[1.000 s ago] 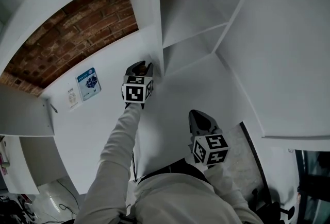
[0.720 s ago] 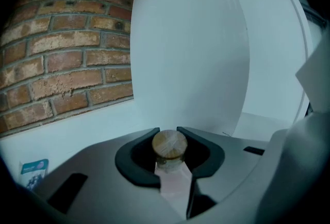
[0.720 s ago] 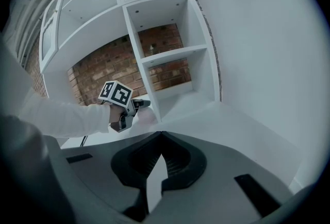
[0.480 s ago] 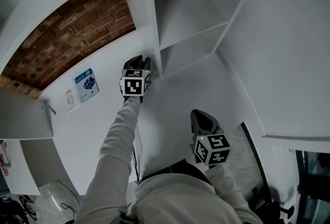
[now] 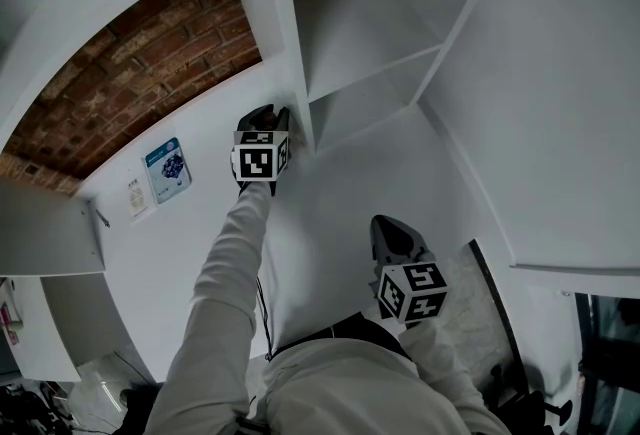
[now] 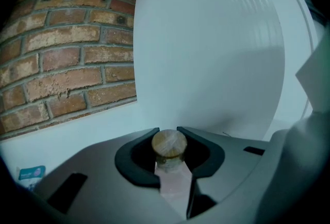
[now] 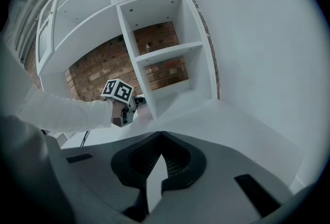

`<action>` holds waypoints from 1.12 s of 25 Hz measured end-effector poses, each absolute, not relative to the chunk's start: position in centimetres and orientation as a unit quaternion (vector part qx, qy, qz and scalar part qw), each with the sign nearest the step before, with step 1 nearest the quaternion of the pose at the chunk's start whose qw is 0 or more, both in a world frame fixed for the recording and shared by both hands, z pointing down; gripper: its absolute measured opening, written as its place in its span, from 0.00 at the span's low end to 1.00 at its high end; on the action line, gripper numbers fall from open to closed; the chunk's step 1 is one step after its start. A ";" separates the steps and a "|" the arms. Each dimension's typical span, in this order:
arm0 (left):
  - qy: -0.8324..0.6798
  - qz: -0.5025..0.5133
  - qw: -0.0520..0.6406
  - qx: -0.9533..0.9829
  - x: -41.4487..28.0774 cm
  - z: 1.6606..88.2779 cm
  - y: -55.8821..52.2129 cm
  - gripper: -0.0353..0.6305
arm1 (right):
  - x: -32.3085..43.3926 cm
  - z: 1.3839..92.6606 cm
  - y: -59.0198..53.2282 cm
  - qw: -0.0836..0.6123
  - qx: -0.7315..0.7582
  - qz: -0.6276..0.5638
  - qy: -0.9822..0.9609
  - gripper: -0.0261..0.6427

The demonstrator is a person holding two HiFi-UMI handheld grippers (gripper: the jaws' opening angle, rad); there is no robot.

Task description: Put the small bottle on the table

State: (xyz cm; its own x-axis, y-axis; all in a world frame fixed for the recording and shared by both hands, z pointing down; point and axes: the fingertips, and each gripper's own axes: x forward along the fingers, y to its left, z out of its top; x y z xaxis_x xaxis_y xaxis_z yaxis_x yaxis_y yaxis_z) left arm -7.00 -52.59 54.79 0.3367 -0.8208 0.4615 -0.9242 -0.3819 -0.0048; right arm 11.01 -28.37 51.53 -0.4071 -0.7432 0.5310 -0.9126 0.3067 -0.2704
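We carry the bottle in our left hand-held gripper, jaws clamped on it just under the cork. It stands upright between them, long axis vertical. The counter lies straight below the jaws (whether the base touches it, we cannot tell), so the next move is probably down. Our right hand-held gripper is empty, jaws together, well behind the left.

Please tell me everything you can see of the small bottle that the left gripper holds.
The small bottle shows only in the left gripper view. It has a round tan stopper, cork by its look, over a pale pinkish body. It stands roughly upright between the jaws of the left gripper, which press on both its sides. Its base is hidden.
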 end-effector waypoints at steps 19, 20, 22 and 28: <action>-0.565 0.185 0.142 0.792 -8.1 54.5 -54.1 0.27 | 10.3 51.9 -28.5 0.159 0.509 0.278 -0.799 0.08; -0.565 0.183 0.141 0.792 -8.1 54.3 -54.0 0.28 | 10.3 51.8 -28.4 0.159 0.508 0.278 -0.799 0.08; -0.564 0.179 0.140 0.794 -8.0 53.8 -53.7 0.28 | 10.2 51.7 -28.4 0.158 0.508 0.277 -0.800 0.08; -0.566 0.165 0.142 0.795 -8.2 52.6 -52.5 0.32 | 10.0 51.5 -28.1 0.155 0.506 0.275 -0.803 0.08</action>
